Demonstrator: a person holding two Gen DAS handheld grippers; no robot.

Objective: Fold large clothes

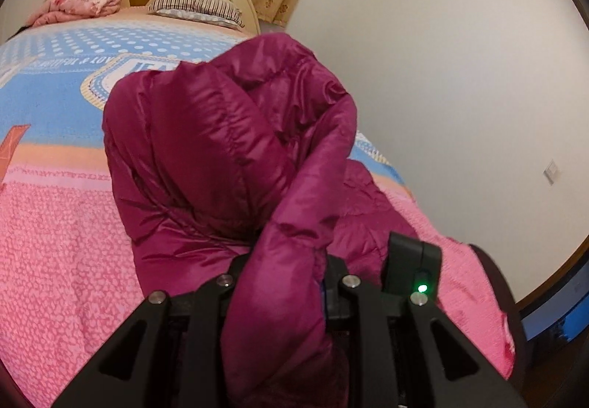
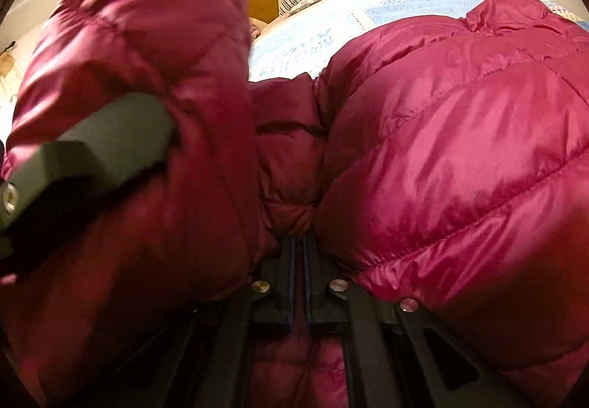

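- The left gripper (image 1: pixel 283 283) has its fingers clamped on a thick roll of the jacket (image 1: pixel 221 150); the padded cloth fills the gap between them and spills toward 6 o'clock in the left wrist view.
- The right gripper (image 2: pixel 297 253) has its fingers together, pinching a small gathered fold of the jacket (image 2: pixel 460 135) right at the tips.
- The jacket is a puffy magenta quilted one. Its bulk sits bunched on the bed (image 1: pixel 55 224), from the centre of the left view out toward 3 o'clock, near the bed's edge; one part is lifted off the blanket by the left grip.
- In the right wrist view a raised section of jacket fills 9 to 11 o'clock, with a dark part of the other gripper across it at 9 o'clock.
- Judged step: carrying one side over to make a fold.
- Risks:
  - The shell looks slick and the filling springy, so the right gripper's thin pinch could slip out under a pull.
  - The left fingers hold a fat wad, not an edge; the fold may land lumpy or crooked.
  - Trapped air may make the folded layer spring back open.
  - The jacket lies close to the bed's edge at 3 o'clock; a tug that way could drag it off.
  - The two grippers are near each other and could knock.
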